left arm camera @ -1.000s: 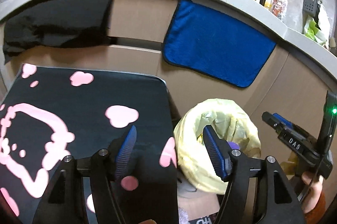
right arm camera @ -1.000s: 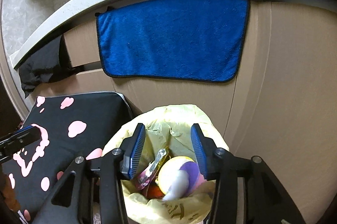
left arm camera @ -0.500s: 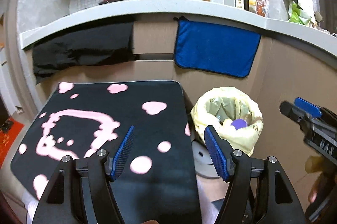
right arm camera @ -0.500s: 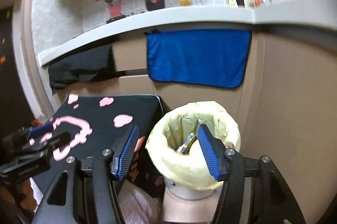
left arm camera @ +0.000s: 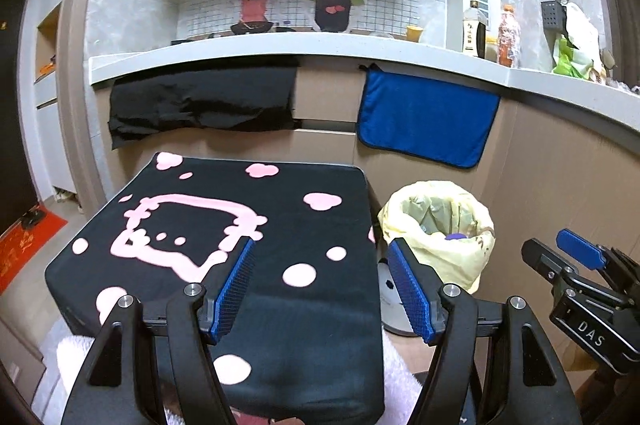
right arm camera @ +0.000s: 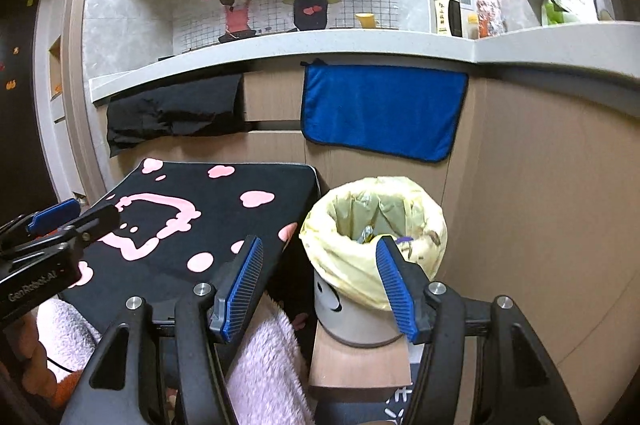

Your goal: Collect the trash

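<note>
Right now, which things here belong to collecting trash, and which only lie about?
Belongs to the job:
- bin with its yellow bag
- trash inside the bag
- left gripper and right gripper, both open and empty

Just there:
- black cushion
- blue towel
- black cloth
- bottles

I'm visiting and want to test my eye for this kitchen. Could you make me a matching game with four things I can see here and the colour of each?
Things:
1. towel hanging below the counter
2. bin liner
3. cup on the counter
4. cloth draped left of the towel

Colours:
A. black
B. pale yellow
C. blue
D. orange-yellow

Pairs: 1-C, 2-B, 3-D, 4-A
</note>
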Demonstrator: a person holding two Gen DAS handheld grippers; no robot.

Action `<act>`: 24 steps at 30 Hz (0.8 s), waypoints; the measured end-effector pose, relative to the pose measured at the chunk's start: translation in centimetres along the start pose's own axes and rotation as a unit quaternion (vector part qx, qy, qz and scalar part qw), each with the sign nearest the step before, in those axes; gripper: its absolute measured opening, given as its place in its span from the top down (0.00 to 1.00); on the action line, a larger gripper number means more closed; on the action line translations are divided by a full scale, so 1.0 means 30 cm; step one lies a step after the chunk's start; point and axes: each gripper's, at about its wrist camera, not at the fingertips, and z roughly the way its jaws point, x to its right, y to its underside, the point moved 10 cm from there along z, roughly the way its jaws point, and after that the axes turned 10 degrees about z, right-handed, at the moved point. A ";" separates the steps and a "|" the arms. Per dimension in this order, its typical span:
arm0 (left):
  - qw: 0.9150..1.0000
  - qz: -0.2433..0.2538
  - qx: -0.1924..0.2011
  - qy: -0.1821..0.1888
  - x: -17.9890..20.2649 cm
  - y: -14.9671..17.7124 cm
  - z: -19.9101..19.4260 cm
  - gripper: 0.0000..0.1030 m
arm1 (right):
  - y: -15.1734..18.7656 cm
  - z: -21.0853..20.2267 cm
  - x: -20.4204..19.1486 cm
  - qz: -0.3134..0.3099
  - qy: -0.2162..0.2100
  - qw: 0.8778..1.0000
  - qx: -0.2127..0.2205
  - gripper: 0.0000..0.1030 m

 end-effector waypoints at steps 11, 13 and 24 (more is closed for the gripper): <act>1.000 0.004 -0.012 -0.004 -0.018 0.030 -0.023 0.33 | 0.026 -0.042 -0.031 0.000 -0.005 1.000 0.001 0.45; 1.000 0.006 -0.012 0.000 -0.016 0.034 -0.026 0.33 | 0.024 -0.042 -0.031 0.001 -0.004 1.000 0.002 0.45; 0.999 0.023 -0.019 0.019 0.023 0.042 -0.010 0.33 | 0.023 -0.050 -0.019 0.004 0.004 1.000 0.004 0.45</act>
